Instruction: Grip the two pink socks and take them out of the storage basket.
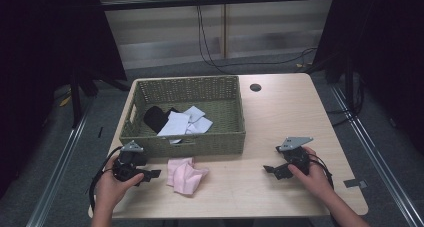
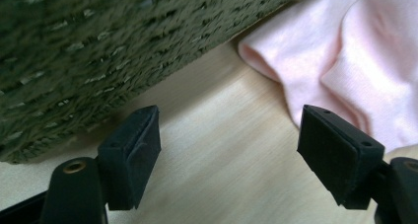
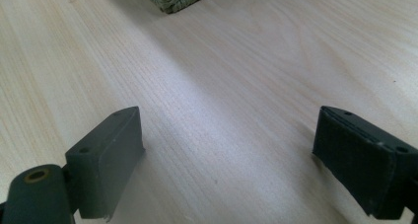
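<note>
Both hands rest low on the tabletop (image 1: 280, 112). Left tool (image 1: 156, 174), jaws parted with nothing between them, points at the crumpled pink cloth (image 1: 185, 175) just beside it at three o'clock, before the woven basket (image 1: 200, 142). Right tool (image 1: 267, 169) gapes empty, well apart.

Left hand (image 1: 114, 183): enters from the bottom edge, wrapped around the left tongs (image 1: 152, 174), which lie low and level, jaws pointing toward the person's right and standing apart with nothing between them. Right hand (image 1: 312, 174): grips the right tongs (image 1: 270, 170), low and level, jaws pointing toward the person's left, spread wide, nothing between them.
</note>
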`<state>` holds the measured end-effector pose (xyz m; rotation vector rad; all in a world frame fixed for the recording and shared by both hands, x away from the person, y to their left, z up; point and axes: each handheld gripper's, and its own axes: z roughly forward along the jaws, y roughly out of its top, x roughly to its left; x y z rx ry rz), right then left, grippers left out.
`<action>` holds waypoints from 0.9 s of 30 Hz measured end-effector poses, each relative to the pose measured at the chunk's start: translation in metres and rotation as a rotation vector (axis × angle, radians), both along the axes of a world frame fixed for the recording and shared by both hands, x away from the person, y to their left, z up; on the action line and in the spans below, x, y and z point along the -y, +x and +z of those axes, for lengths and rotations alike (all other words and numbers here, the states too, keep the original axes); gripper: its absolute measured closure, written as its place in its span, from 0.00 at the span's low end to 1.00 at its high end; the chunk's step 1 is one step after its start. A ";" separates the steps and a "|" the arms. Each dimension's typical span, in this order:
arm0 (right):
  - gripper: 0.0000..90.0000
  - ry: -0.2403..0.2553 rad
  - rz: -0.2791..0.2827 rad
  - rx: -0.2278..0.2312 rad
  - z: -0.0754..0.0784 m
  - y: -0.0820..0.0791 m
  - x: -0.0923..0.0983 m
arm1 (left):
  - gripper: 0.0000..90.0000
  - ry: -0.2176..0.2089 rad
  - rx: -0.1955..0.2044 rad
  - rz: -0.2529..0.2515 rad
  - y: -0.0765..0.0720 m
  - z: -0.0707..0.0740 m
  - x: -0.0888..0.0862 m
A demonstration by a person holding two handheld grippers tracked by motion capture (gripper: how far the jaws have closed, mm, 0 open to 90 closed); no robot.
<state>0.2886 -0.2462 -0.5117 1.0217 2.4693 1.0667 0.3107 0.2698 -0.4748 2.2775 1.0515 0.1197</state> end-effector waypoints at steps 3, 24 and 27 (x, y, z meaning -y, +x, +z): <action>0.12 0.000 0.000 0.000 0.000 0.000 0.000 | 0.26 -0.004 0.007 -0.006 0.000 -0.003 -0.001; 0.12 0.000 0.002 0.002 0.000 0.000 0.000 | 0.17 0.040 0.163 -0.029 -0.011 -0.024 -0.006; 0.12 0.000 0.002 0.002 0.000 0.000 0.000 | 0.16 0.042 0.161 -0.030 -0.011 -0.024 -0.006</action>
